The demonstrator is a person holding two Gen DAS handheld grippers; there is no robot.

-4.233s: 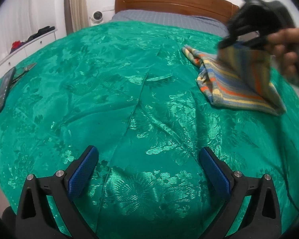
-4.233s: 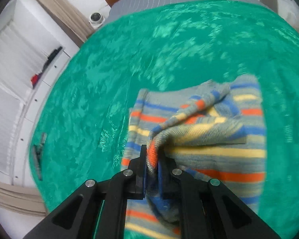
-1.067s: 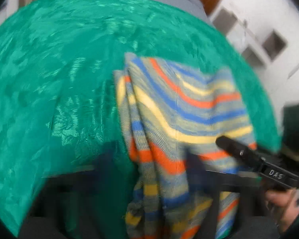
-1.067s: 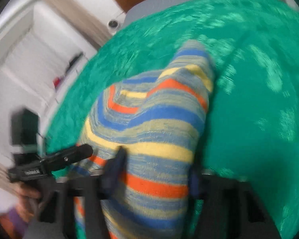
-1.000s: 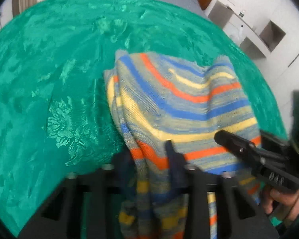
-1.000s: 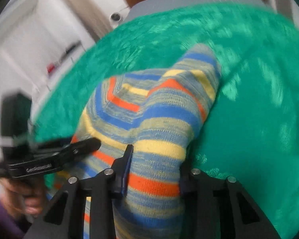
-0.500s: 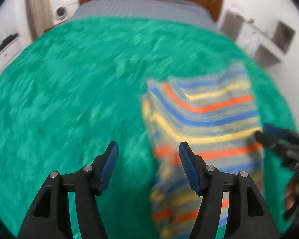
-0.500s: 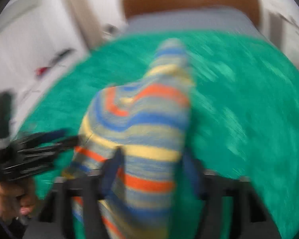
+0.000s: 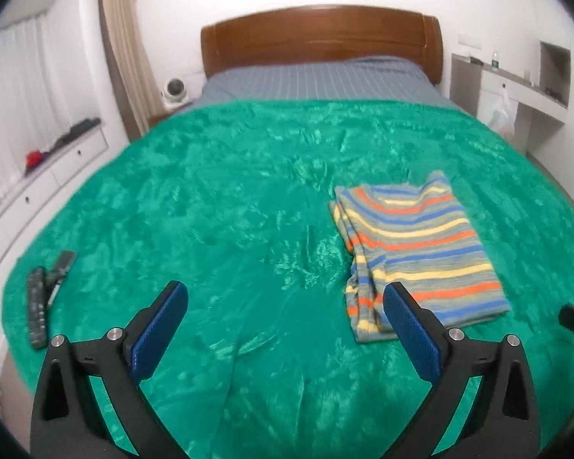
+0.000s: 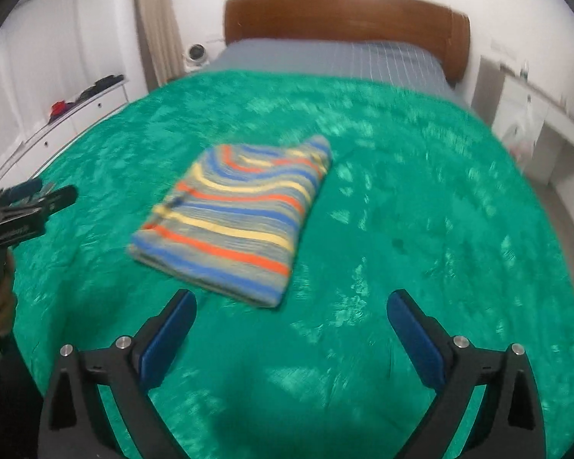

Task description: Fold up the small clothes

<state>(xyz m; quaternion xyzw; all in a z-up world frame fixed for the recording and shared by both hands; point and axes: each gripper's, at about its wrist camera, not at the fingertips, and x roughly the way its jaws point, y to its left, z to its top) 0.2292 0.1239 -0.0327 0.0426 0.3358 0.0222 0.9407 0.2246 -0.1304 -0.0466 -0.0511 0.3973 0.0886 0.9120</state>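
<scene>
A small striped knit garment (image 9: 417, 252), grey with blue, orange and yellow bands, lies folded flat on the green bedspread (image 9: 229, 199). In the left wrist view it is right of centre, just beyond my left gripper (image 9: 285, 302), whose jaws are opening wide with nothing between them. From the right wrist the garment (image 10: 241, 214) lies ahead and left of my right gripper (image 10: 291, 315), its jaws also opening and empty. The left gripper (image 10: 38, 199) shows at the left edge of the right wrist view, held by a hand.
Two remote controls (image 9: 44, 298) lie near the left edge of the bedspread. A wooden headboard (image 9: 321, 34) and grey striped sheet close the far end. White drawers (image 9: 57, 160) run along the left wall, shelves (image 9: 516, 88) along the right.
Both grippers let go of the striped garment, opened wide and pulled back and up. The garment now rests folded on the bedspread.
</scene>
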